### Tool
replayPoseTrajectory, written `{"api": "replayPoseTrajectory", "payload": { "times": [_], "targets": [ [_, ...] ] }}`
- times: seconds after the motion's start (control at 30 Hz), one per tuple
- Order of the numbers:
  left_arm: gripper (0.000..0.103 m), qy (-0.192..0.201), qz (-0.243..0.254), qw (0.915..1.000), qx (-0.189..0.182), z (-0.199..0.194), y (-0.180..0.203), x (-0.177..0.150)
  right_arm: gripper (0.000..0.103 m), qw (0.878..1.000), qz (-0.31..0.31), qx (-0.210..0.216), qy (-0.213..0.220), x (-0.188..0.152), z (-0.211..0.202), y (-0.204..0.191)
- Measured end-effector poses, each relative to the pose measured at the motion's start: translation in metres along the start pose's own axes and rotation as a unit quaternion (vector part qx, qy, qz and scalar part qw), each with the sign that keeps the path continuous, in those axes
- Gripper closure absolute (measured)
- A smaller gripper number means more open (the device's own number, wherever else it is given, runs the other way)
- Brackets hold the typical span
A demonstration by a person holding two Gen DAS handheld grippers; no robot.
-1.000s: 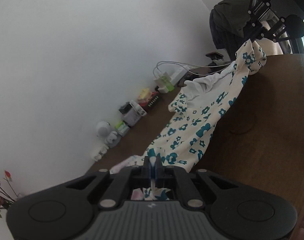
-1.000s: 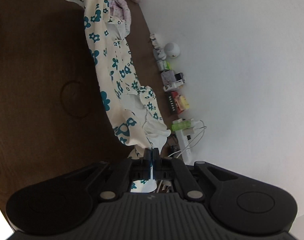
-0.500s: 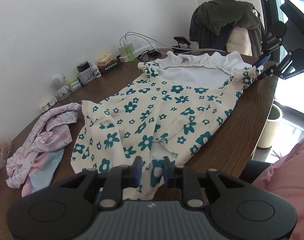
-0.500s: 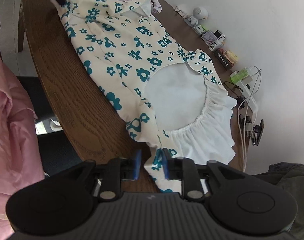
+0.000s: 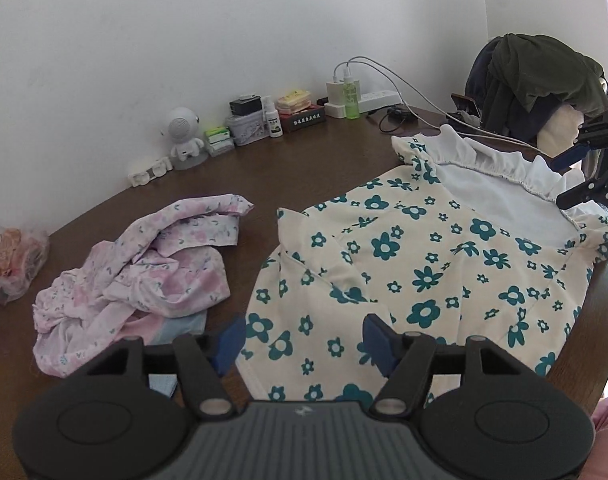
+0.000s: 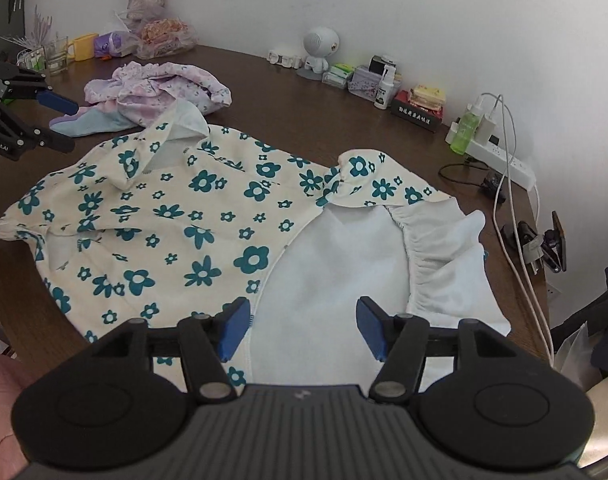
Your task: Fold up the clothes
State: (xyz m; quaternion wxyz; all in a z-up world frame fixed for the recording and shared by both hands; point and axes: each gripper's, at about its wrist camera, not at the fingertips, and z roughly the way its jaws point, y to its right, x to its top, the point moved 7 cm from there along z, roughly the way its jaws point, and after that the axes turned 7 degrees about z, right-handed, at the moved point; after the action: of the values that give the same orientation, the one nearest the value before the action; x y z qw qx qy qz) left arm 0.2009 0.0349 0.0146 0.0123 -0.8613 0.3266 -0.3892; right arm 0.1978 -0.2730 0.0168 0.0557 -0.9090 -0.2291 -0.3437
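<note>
A cream garment with teal flowers (image 5: 424, 264) lies spread flat on the dark wooden table (image 5: 296, 168); its white lining and frilled elastic edge face up at one end (image 6: 344, 264). My left gripper (image 5: 304, 340) is open and empty just above the garment's near hem. My right gripper (image 6: 302, 330) is open and empty above the white lining end. Each gripper shows at the edge of the other's view, the right one (image 5: 592, 172) and the left one (image 6: 32, 120), both open.
A crumpled pink and lilac garment (image 5: 144, 264) lies left of the spread one. Along the wall stand a small white robot figure (image 5: 182, 138), boxes, a bottle, a power strip with cables (image 6: 500, 160), a yellow cup and a vase. A chair draped with dark clothes (image 5: 536, 76) stands at the far right.
Both grippers were shut on the flowered garment and held it stretched in the air. They laid it flat on the table, opened, and drew back from it.
</note>
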Motion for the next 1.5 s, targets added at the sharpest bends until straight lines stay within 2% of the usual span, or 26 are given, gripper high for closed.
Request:
{"api": "replayPoseTrajectory", "payload": {
  "times": [0.1, 0.2, 0.27, 0.3, 0.4, 0.53, 0.6, 0.7, 0.87, 0.97, 1.0, 1.1, 1.13, 1.23, 1.3, 1.33, 1.37, 1.5],
  "targets": [
    [0.040, -0.027, 0.013, 0.9995, -0.011, 0.038, -0.006, 0.011, 0.043, 1.000, 0.021, 0.004, -0.022, 0.001, 0.027, 0.006],
    [0.056, -0.040, 0.012, 0.9984, -0.038, 0.065, -0.010, 0.019, 0.043, 0.999, 0.036, 0.004, -0.033, -0.002, 0.046, 0.013],
    [0.059, -0.042, 0.012, 0.9975, -0.055, 0.075, -0.012, 0.021, 0.043, 0.998, 0.046, 0.006, -0.037, -0.006, 0.049, 0.018],
    [0.063, -0.043, 0.013, 0.9970, -0.063, 0.080, -0.012, 0.021, 0.043, 0.998, 0.050, 0.007, -0.038, -0.009, 0.051, 0.020],
    [0.097, -0.051, 0.018, 0.9956, -0.077, 0.088, -0.012, 0.018, 0.043, 0.997, 0.060, 0.011, -0.045, -0.016, 0.055, 0.024],
    [0.098, -0.031, 0.032, 0.9974, -0.056, 0.079, -0.015, 0.021, 0.043, 0.996, 0.069, 0.018, -0.045, -0.021, 0.054, 0.024],
    [0.098, -0.020, 0.026, 0.9991, -0.025, 0.074, -0.031, 0.027, 0.043, 0.996, 0.076, 0.022, -0.044, -0.022, 0.054, 0.025],
    [0.098, -0.012, -0.013, 0.9998, 0.009, 0.077, -0.067, 0.035, 0.042, 0.995, 0.084, 0.023, -0.042, -0.023, 0.055, 0.025],
    [0.097, -0.033, -0.062, 0.9973, 0.019, 0.104, -0.093, 0.030, 0.037, 0.995, 0.087, 0.020, -0.038, -0.025, 0.054, 0.027],
    [0.087, -0.028, -0.095, 0.9951, 0.002, 0.104, -0.098, 0.028, 0.037, 0.995, 0.090, 0.018, -0.035, -0.026, 0.054, 0.028],
    [0.080, -0.019, -0.104, 0.9944, -0.002, 0.099, -0.100, 0.029, 0.037, 0.995, 0.090, 0.018, -0.034, -0.026, 0.054, 0.028],
    [0.062, 0.011, -0.111, 0.9937, 0.002, 0.073, -0.104, 0.030, 0.036, 0.995, 0.091, 0.017, -0.031, -0.026, 0.054, 0.029],
    [0.061, 0.015, -0.109, 0.9939, 0.009, 0.064, -0.104, 0.029, 0.036, 0.995, 0.091, 0.017, -0.031, -0.026, 0.054, 0.029],
    [0.064, 0.005, -0.099, 0.9951, 0.005, 0.049, -0.097, 0.016, 0.037, 0.995, 0.096, 0.014, -0.035, -0.021, 0.052, 0.029],
    [0.066, -0.003, -0.088, 0.9961, -0.008, 0.042, -0.086, 0.006, 0.038, 0.996, 0.091, 0.013, -0.017, -0.007, 0.043, 0.025],
    [0.076, -0.002, -0.080, 0.9966, -0.020, 0.039, -0.077, 0.001, 0.039, 0.996, 0.082, 0.021, -0.002, 0.005, 0.035, 0.018],
    [0.081, 0.000, -0.072, 0.9968, -0.034, 0.035, -0.067, -0.004, 0.039, 0.997, 0.071, 0.030, 0.013, 0.017, 0.028, 0.010],
    [0.084, -0.003, -0.014, 0.9971, -0.075, 0.029, -0.020, -0.014, 0.041, 0.997, -0.004, 0.069, 0.036, 0.063, 0.021, -0.042]
  ]
}}
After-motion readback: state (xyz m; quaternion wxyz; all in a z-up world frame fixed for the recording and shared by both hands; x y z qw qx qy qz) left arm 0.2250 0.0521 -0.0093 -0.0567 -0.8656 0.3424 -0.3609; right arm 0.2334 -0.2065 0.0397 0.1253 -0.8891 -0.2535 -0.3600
